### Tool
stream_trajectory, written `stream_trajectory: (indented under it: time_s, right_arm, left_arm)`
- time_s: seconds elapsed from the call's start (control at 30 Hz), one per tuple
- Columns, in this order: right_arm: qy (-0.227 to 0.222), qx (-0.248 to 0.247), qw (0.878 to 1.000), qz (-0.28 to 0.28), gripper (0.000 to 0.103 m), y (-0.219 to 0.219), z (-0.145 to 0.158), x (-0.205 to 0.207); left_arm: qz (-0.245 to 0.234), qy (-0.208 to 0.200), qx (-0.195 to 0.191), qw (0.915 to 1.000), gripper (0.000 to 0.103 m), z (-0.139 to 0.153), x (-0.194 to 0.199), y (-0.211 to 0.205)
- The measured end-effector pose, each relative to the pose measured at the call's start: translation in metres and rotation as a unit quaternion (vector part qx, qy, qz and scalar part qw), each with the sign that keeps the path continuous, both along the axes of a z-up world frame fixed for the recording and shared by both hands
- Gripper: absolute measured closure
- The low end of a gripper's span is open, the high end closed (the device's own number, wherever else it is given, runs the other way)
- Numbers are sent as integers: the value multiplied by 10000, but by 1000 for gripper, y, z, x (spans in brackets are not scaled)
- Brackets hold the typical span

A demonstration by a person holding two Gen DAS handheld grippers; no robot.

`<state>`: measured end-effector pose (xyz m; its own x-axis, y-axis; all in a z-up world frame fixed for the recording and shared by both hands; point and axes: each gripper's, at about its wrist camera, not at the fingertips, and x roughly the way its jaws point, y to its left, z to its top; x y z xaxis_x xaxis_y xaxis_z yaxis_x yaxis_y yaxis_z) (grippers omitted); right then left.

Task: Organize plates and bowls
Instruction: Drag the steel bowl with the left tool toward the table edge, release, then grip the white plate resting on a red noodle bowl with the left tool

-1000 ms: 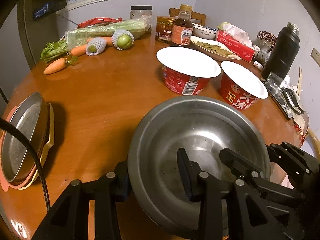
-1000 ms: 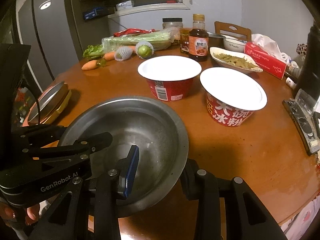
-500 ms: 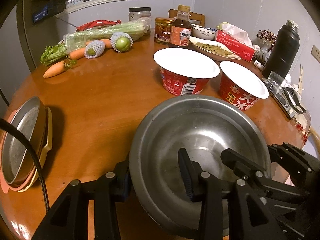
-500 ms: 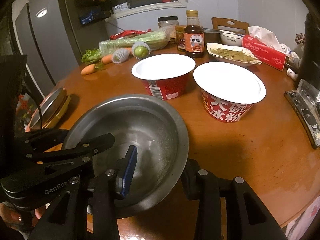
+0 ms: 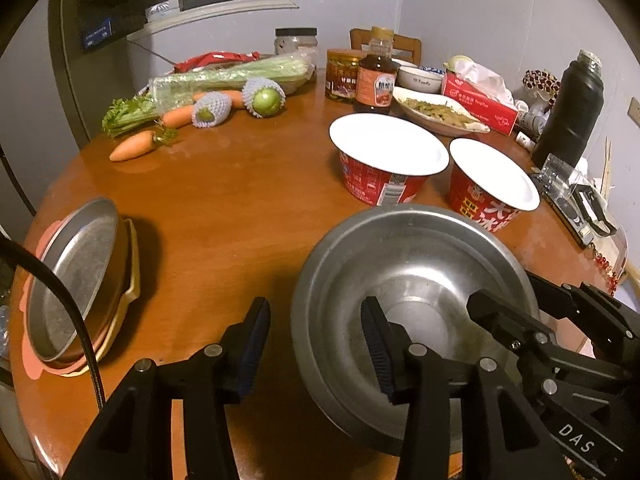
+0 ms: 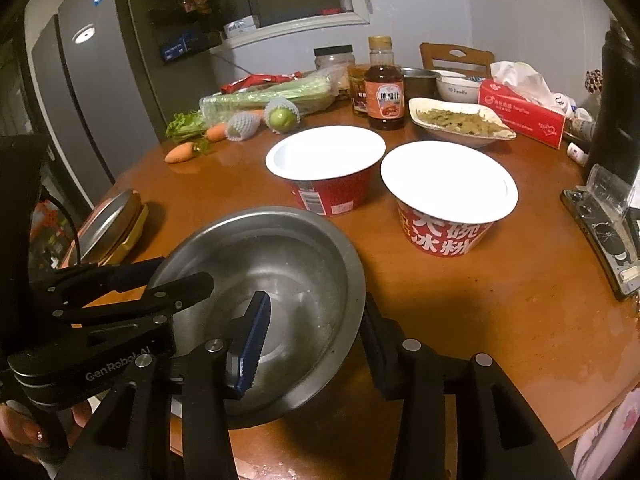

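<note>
The left gripper (image 5: 316,344) straddles the near-left rim of the steel bowl (image 5: 412,276), one finger outside the wall and one inside; its jaws are opening, and a gap shows between the outer pad and the rim, so it no longer pinches the metal. The right gripper (image 6: 316,332) straddles the bowl's opposite rim the same way, its jaws also opening, the inner blue pad (image 6: 256,344) standing clear of the wall. The bowl sits upright on the round wooden table (image 5: 240,200), mouth facing up; it is round, with no long axis to speak of. A second ago both pairs of fingers were clamped tighter on the rim, and the bowl has stayed where it was.

Beyond the grippers stand two red instant-noodle bowls (image 5: 388,160) with white lids, side by side. Well off to the left gripper's left, a stack of shallow plates (image 5: 76,280) with a steel one on top rests at the table's edge.
</note>
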<state>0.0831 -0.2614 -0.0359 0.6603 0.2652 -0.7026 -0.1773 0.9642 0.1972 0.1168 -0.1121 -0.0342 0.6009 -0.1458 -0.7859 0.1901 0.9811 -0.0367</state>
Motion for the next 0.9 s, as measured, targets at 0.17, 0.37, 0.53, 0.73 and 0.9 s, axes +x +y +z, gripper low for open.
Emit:
stream_trajectory:
  time_s: [0.17,0.37,0.53,0.73,0.9]
  right_arm:
    - [-153,62,9999,-15,54,-4,12,-5]
    - [-218,139,9997,12,51,-6,17,-7]
    - [-264,223,9994,-51,51,-7,19,-7]
    - [-216,592,9977,-229,51,-10,22,5]
    - [55,925,9950,-371,51,-10,17,30]
  left_arm:
    - [61,-103,11,9999,55,9,-6,3]
    - [138,-141,13,9998,54,13,-7,6]
    - [104,-183,-45,9998,54,18,-6,7]
    - [84,-349,-144,9993,53,33,12,12]
    - [49,-399,-109,9991,53,43,40,12]
